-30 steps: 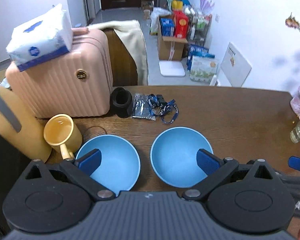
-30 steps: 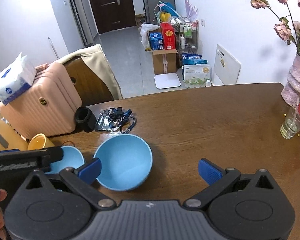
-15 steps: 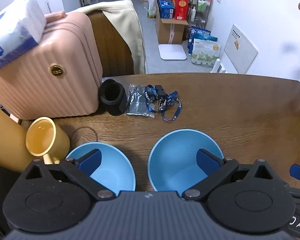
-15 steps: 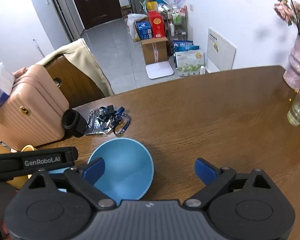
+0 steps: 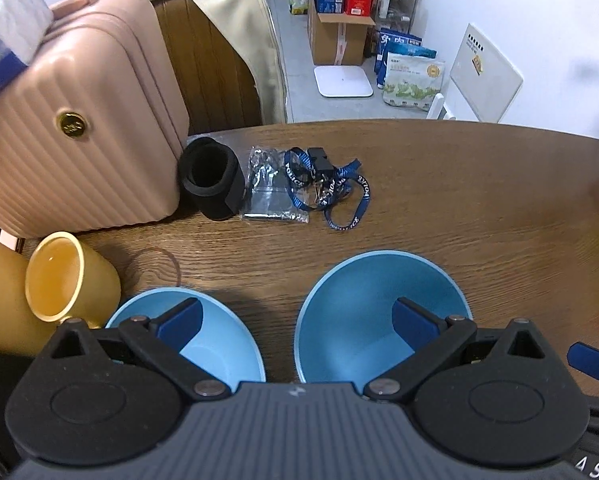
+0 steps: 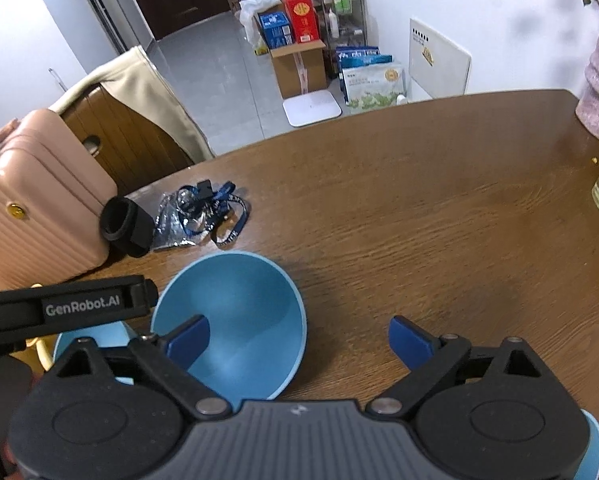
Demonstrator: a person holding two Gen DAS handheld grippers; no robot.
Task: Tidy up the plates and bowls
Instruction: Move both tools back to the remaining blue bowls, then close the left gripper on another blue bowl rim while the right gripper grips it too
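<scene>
Bowls: two blue ones sit side by side on the tabletop (image 5: 459,200), the left bowl (image 5: 215,340) beside a yellow mug (image 5: 65,278), the right bowl (image 5: 363,304) looming larger than a second ago. We have lowered both tools toward them, so a pickup looks near. Our left tool (image 5: 295,320) and right tool (image 6: 299,338) tilt steeply down, fingers spread, holding nothing.

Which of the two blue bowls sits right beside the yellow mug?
The left blue bowl, smaller in view, sits next to the yellow mug. The right blue bowl stands apart, with bare table beside it.
</scene>
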